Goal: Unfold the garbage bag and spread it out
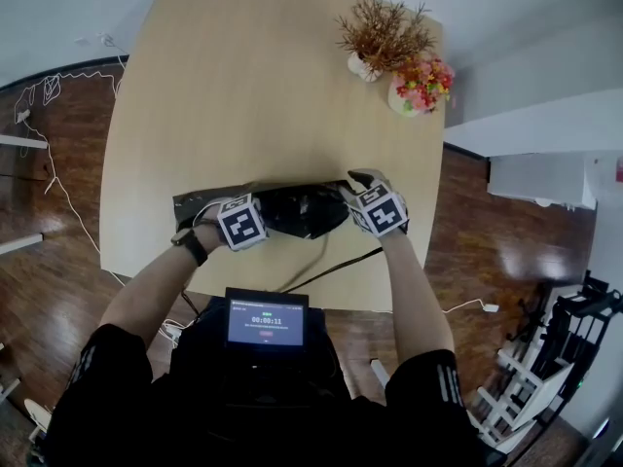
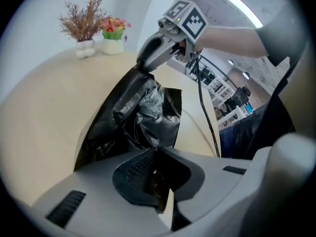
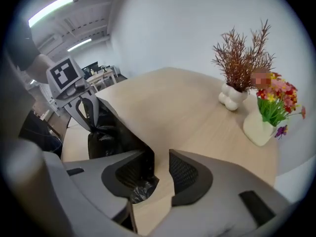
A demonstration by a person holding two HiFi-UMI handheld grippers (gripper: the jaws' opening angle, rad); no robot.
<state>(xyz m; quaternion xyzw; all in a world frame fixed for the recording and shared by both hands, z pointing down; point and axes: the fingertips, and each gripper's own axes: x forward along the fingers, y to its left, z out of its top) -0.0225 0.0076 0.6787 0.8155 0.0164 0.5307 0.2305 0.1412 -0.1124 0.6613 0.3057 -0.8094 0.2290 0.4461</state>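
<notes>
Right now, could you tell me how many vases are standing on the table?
2. A white vase of dried brown twigs stands near the table's far right corner; a white vase of colourful flowers stands just right of it, nearer the edge. None seems hidden.

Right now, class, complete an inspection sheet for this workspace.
Surface: pale wooden table.
Job's things: black garbage bag, crumpled, spanning between the grippers near the table's front edge.
Clutter: dried-plant vase and flower pot, far right corner.
Grippers: left gripper jaws shut on the bag; right gripper jaws apart, bag edge between them.
Cables: black cable on the table; white cable on the floor.
Surroundings: dark wood floor, white cabinet at right.
</notes>
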